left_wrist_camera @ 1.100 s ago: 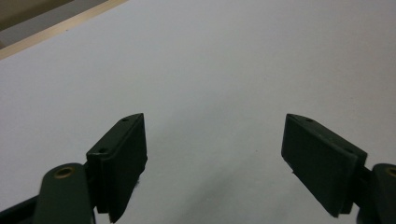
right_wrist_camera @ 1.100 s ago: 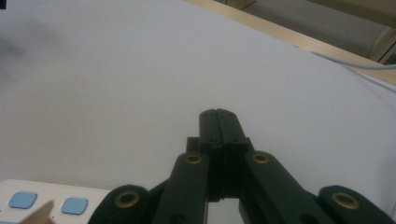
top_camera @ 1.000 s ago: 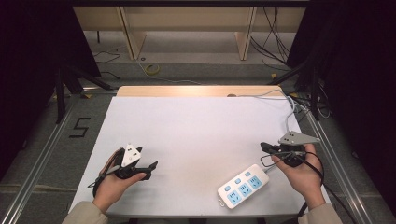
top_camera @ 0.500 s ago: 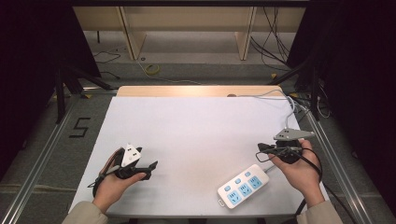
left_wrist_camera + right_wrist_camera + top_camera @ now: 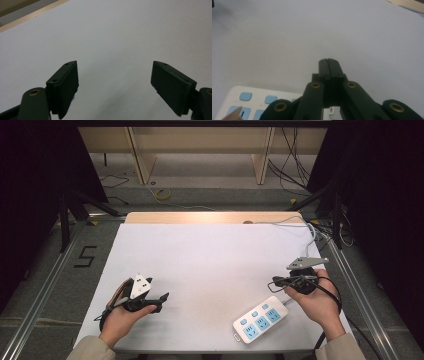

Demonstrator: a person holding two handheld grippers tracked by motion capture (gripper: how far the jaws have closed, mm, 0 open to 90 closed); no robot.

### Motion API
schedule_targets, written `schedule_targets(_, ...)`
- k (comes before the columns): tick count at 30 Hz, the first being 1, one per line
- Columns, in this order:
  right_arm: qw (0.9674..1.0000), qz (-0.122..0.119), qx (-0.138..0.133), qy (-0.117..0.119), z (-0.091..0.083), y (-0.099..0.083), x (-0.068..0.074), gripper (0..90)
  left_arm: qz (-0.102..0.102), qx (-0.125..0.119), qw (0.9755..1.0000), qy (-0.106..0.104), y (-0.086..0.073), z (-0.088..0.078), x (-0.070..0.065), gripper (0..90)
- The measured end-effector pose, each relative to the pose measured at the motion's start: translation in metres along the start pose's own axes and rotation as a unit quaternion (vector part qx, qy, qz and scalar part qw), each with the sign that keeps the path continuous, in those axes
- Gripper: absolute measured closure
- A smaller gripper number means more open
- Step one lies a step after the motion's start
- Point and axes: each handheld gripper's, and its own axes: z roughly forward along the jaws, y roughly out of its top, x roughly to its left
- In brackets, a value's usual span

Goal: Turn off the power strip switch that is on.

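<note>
A white power strip [image 5: 260, 319] with blue sockets lies near the front right of the white table top [image 5: 215, 260]. My right gripper [image 5: 276, 281] hovers just behind and to the right of it, pointing left, jaws shut with nothing between them. In the right gripper view the shut gripper [image 5: 328, 61] points over bare white surface, and the power strip [image 5: 242, 100] shows at the bottom left. My left gripper [image 5: 159, 301] rests at the front left, pointing right. In the left gripper view this gripper [image 5: 114, 65] stands wide open over bare table.
A pale cable [image 5: 295, 224] runs across the table's far right corner, by the wooden back edge [image 5: 210, 217]. Dark floor, metal rails and a shelf frame lie beyond the table. Both forearms come in from the front edge.
My right gripper has shifted slightly to the left, toward the space behind the power strip. The left gripper has kept still.
</note>
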Motion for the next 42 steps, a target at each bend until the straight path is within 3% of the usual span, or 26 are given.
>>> schedule_targets(18,0.9983,-0.017,0.054,0.014,0.007,0.005,0.006,90.0,0.002,0.002,1.0,0.0,0.0,0.0,0.0,22.0)
schedule_targets(32,0.9963,-0.024,0.08,0.018,0.01,0.007,0.009,90.0,0.002,0.002,1.0,0.0,0.0,0.0,0.0,21.9)
schedule_targets(42,0.9924,-0.024,0.116,0.03,0.016,0.006,0.012,90.0,0.002,0.002,1.0,0.0,0.0,0.0,0.0,21.9)
